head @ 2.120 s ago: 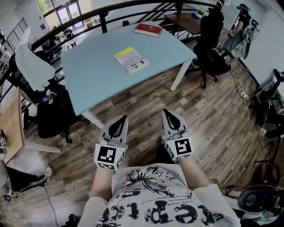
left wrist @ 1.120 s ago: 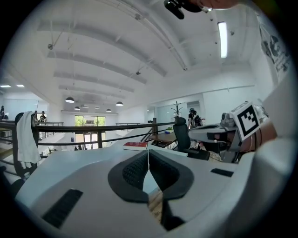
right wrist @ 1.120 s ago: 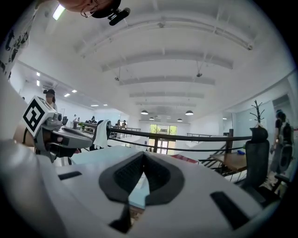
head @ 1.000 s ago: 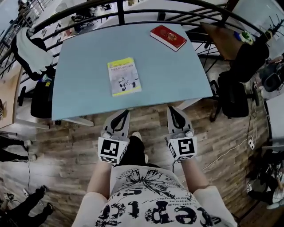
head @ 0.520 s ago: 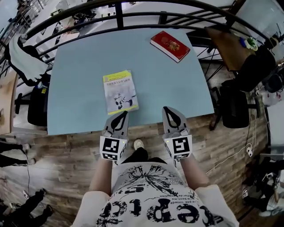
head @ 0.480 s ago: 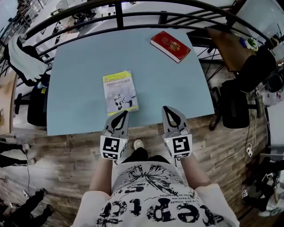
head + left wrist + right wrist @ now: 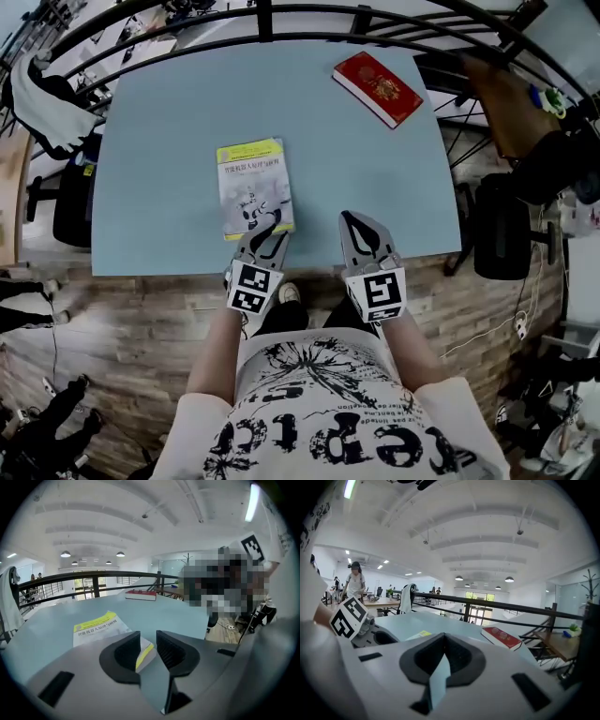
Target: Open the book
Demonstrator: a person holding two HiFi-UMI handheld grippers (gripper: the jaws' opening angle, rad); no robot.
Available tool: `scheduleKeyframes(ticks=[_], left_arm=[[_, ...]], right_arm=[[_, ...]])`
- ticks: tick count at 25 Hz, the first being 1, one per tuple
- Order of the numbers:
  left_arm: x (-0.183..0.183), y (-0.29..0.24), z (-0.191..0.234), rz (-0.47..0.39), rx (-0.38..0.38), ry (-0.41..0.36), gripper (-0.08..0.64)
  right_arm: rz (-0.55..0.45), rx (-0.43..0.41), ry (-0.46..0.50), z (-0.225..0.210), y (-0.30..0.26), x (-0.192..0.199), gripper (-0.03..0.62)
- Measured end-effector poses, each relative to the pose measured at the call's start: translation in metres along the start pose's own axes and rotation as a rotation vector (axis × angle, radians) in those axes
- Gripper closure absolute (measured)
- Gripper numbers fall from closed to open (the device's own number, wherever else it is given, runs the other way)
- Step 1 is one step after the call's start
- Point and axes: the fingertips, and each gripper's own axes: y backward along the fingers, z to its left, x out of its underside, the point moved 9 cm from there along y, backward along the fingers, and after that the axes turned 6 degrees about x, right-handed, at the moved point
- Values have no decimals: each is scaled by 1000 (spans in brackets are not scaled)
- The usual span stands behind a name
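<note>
A thin book with a yellow and white cover (image 7: 253, 186) lies shut on the light blue table (image 7: 169, 122). My left gripper (image 7: 269, 232) is at the book's near right corner. In the left gripper view the book (image 7: 100, 626) has that corner between the opening jaws of the left gripper (image 7: 147, 638), and gaps show on both sides of it. My right gripper (image 7: 360, 228) hovers over the table's near edge to the right of the book, shut and holding nothing. The right gripper view shows its own jaws closed (image 7: 443, 638) and the book (image 7: 420, 634) off to the left.
A red book (image 7: 379, 89) lies at the table's far right corner, also seen as the red book (image 7: 501, 638). A black railing (image 7: 281, 23) runs behind the table. Black chairs (image 7: 525, 187) stand to the right, and wooden floor (image 7: 122, 309) lies below the near edge.
Both grippers came forward and down to the table's near edge. The left one reached the yellow book's near corner and its jaws parted. The right stayed shut.
</note>
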Motion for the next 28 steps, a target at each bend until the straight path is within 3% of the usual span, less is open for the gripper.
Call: scheduleKeyframes(ticks=[8, 17, 19, 24, 28], left_arm=[[19, -40, -4, 116, -43, 22, 379], [28, -68, -8, 228, -136, -99, 367], [27, -68, -7, 214, -150, -69, 391], [26, -64, -4, 166, -136, 23, 537], [24, -55, 2, 142, -96, 46, 540]], right_arm=[[52, -66, 10, -16, -23, 21, 580], [70, -99, 9, -25, -30, 34, 580], [73, -102, 11, -25, -30, 35, 580], [75, -95, 3, -25, -29, 37, 580], [68, -92, 15, -18, -30, 33, 580]])
